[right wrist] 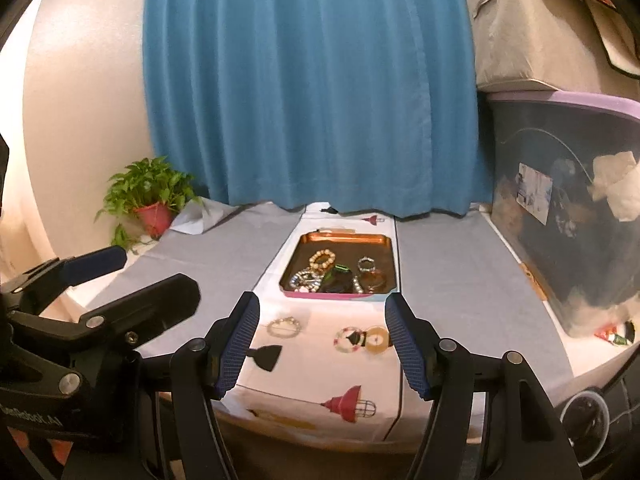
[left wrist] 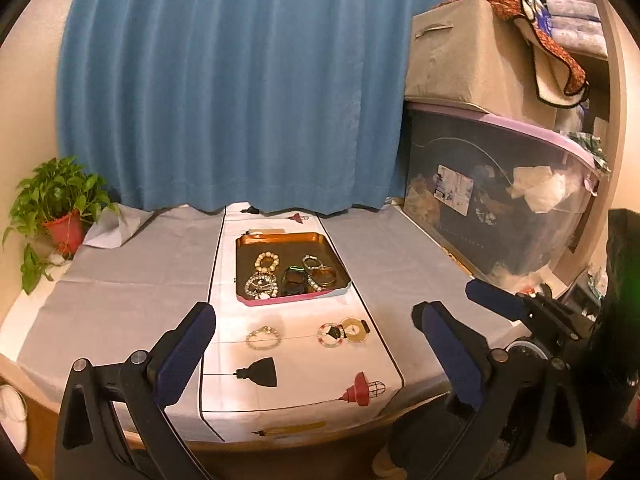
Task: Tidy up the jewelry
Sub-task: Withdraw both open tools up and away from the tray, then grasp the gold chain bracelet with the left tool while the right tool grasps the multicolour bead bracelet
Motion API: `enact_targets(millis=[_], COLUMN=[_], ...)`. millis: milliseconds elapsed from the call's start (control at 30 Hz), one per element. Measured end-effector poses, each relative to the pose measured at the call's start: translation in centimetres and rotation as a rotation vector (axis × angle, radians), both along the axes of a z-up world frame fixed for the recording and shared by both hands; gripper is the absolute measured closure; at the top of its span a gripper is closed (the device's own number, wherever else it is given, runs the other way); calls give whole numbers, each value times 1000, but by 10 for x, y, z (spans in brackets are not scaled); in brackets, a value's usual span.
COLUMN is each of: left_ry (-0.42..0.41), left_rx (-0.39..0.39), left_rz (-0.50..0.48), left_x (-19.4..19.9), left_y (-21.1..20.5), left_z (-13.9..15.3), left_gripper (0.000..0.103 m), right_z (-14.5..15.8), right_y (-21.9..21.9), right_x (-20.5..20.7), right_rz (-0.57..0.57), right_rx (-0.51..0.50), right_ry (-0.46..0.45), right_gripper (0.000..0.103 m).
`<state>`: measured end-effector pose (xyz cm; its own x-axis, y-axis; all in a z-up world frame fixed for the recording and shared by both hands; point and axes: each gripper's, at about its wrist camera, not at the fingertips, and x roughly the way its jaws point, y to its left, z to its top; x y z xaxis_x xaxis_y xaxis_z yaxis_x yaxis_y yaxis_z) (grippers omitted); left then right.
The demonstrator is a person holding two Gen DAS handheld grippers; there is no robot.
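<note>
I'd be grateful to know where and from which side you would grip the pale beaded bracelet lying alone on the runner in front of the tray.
The pale beaded bracelet lies flat as an open ring, apart from the tray. I would likely come straight down with the left gripper, one finger inside the loop and one outside, pinching the near arc across its thin band.
</note>
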<state>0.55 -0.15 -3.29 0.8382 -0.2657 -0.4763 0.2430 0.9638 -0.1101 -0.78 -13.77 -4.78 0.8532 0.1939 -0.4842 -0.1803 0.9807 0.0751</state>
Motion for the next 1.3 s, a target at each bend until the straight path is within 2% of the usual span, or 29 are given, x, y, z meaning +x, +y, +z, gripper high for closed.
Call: enact_targets(millis=[100, 233, 400, 467, 500, 533, 600, 733, 833, 933, 1000, 1033, 1133, 1167, 1200, 1233, 1267, 1300], left_ry=[22, 118, 174, 221, 251, 283, 344, 378, 372, 384, 415, 398, 344, 336, 337, 335, 340, 348], left_rx=[-43, -107, -79, -84, -82, -76, -65, -46, 3, 49, 50, 65, 198, 196, 182, 179, 167, 151], left_rz=[-6, 37, 86, 69, 54, 42, 31, 18, -28, -56, -87, -89, -79, -78, -75, -66, -61, -56], left_x=[15, 47, 81, 99, 109, 119, 145, 174, 194, 212, 224, 227, 226, 226, 227, 229, 231, 232], left_y=[20, 52, 66, 66, 65, 64, 63, 60, 48, 38, 35, 33, 21, 22, 24, 26, 29, 32], left_z=[-23, -69, -115, -132, -141, -149, -171, -193, -204, -216, -226, -227, -231, -232, -232, -232, -232, -232], left_gripper=[0, 0, 3, 10, 26, 46, 58, 58, 60, 61, 61, 60, 60, 60, 64, 77, 83, 92], right_z=[-15, -51, -105, -118, -125, -132, -145, -172, -190, -209, -218, -222, -233, -233, -234, -235, -235, -235], right_y=[-7, -22, -30, -32, -32, -31, -27, -20, -20, -19, -18, -17, -11, -8, -5, 0, 4, 5], right_x=[9, 27, 63, 76, 84, 94, 114, 155, 177, 193, 201, 206, 218, 220, 222, 223, 226, 228], right_rz=[12, -5, 4, 17, 29, 45, 80, 120, 119, 120, 127, 131, 121, 109, 104, 102, 103, 107], right_rx=[50, 102, 93, 91, 87, 80, 60, -8, -6, -23, -27, -30, -83, -114, -139, -169, -189, -183], right_ry=[15, 46, 163, 182, 189, 198, 215, 247, 275, 306, 328, 341, 372, 353, 349, 340, 331, 332], right_gripper=[37, 37, 37, 37, 38, 39, 45, 62, 70, 75, 77, 77, 78, 78, 78, 80, 82, 90])
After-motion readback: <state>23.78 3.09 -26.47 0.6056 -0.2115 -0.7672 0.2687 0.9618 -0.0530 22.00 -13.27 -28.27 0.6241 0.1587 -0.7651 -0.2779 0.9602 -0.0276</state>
